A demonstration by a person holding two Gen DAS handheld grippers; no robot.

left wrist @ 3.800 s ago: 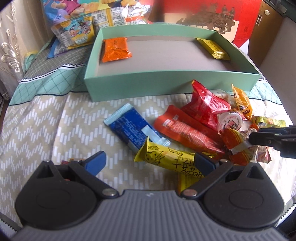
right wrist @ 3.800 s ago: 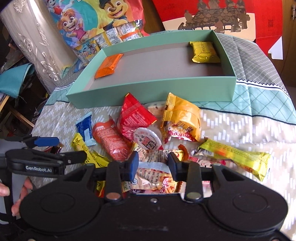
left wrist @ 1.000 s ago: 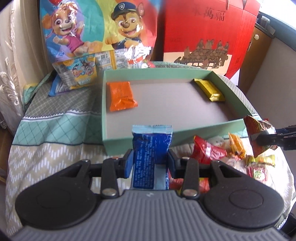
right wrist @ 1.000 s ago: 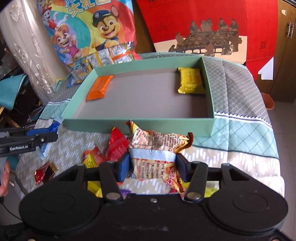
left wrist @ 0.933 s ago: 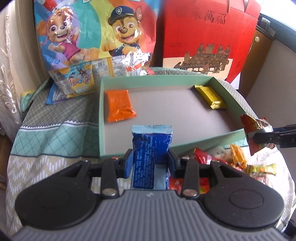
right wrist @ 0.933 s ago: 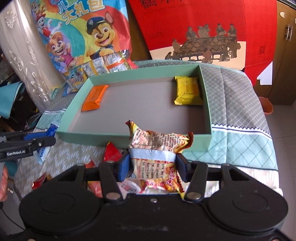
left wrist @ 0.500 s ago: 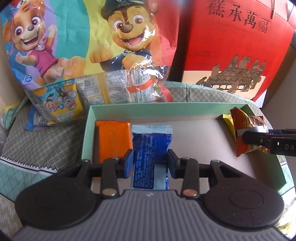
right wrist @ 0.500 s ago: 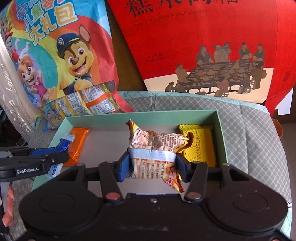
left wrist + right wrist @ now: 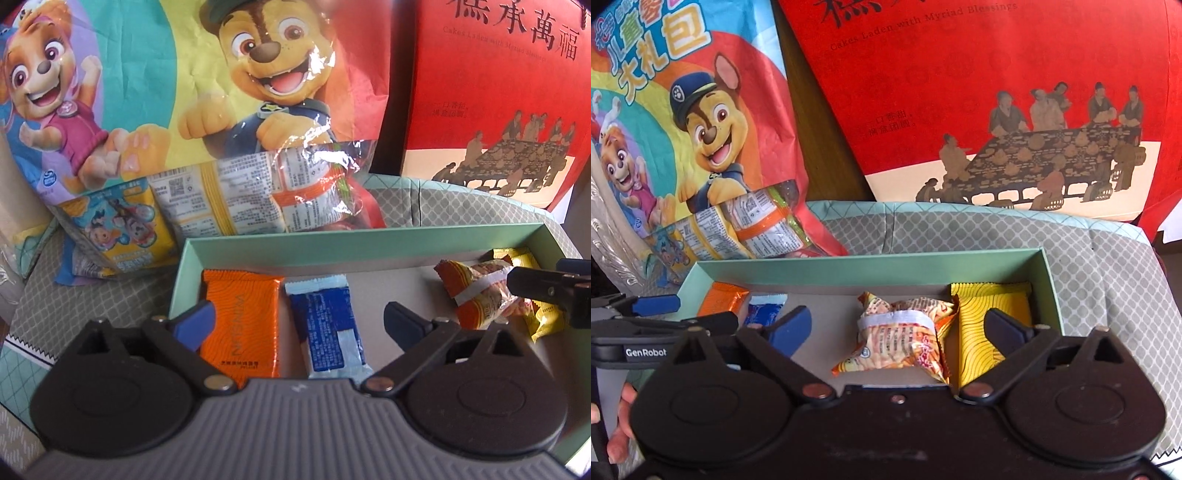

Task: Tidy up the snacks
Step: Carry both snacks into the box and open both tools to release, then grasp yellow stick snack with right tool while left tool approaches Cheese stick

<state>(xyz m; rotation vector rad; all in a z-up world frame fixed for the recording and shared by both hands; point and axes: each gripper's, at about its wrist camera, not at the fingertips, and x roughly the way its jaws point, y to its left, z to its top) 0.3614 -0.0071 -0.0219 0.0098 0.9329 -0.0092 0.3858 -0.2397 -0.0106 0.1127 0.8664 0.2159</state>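
Observation:
Both grippers hang over the mint-green box and their jaws are opening. My left gripper stands wide; the blue packet lies free on the box floor between its fingers, beside the orange packet. My right gripper is wide too, and the crinkled orange-and-white snack bag lies loose between its fingers, against the yellow packet. In the right wrist view the left gripper and a hand show at the left edge, with the orange packet and blue packet behind them.
A big cartoon-dog snack bag leans behind the box on the left. A red gift box stands behind it on the right. The box sits on a patterned grey and teal cloth.
Both grippers moved from the snack pile forward over the box, then opened. The blue packet and the crinkled snack bag dropped from the pads onto the box floor.

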